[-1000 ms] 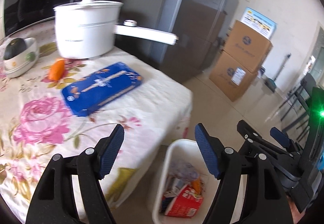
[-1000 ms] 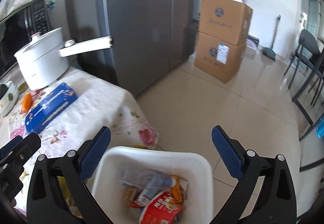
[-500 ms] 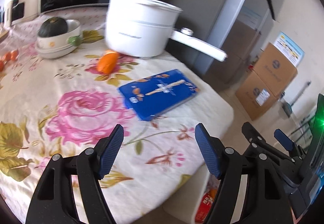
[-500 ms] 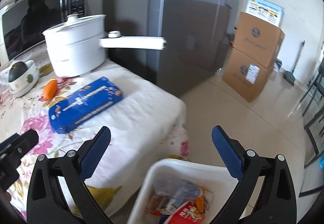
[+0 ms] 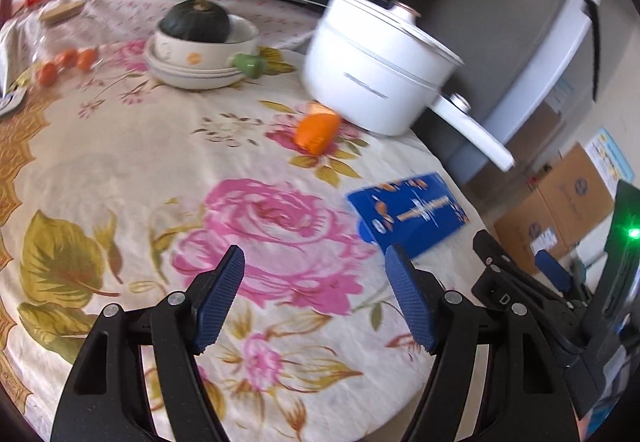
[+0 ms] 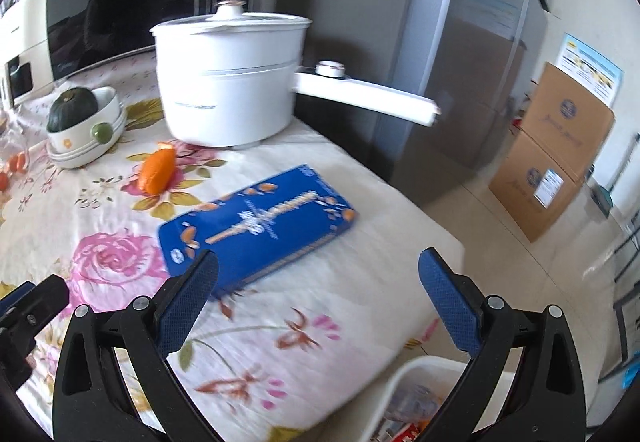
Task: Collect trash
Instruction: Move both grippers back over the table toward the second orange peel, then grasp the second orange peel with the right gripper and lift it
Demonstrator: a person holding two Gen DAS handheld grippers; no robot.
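Observation:
A flat blue box (image 6: 256, 226) lies on the flowered tablecloth (image 6: 280, 322) near the table's right edge; it also shows in the left wrist view (image 5: 412, 214). An orange peel (image 5: 318, 130) lies beside the white pot, and shows in the right wrist view (image 6: 158, 170). The white trash bin (image 6: 404, 374) with wrappers inside stands on the floor below the table edge. My left gripper (image 5: 316, 302) is open and empty above the cloth. My right gripper (image 6: 318, 302) is open and empty, just right of the blue box.
A white pot (image 6: 228, 82) with a long handle (image 6: 364, 98) stands at the back. A bowl holding a green squash (image 5: 200, 34) sits left of it, with small tomatoes (image 5: 68, 60) further left. A microwave (image 6: 132, 2), fridge (image 6: 460, 62) and cardboard boxes (image 6: 556, 146) stand behind.
Both grippers have swung left and up from over the trash bin to over the table. Both stay open and empty.

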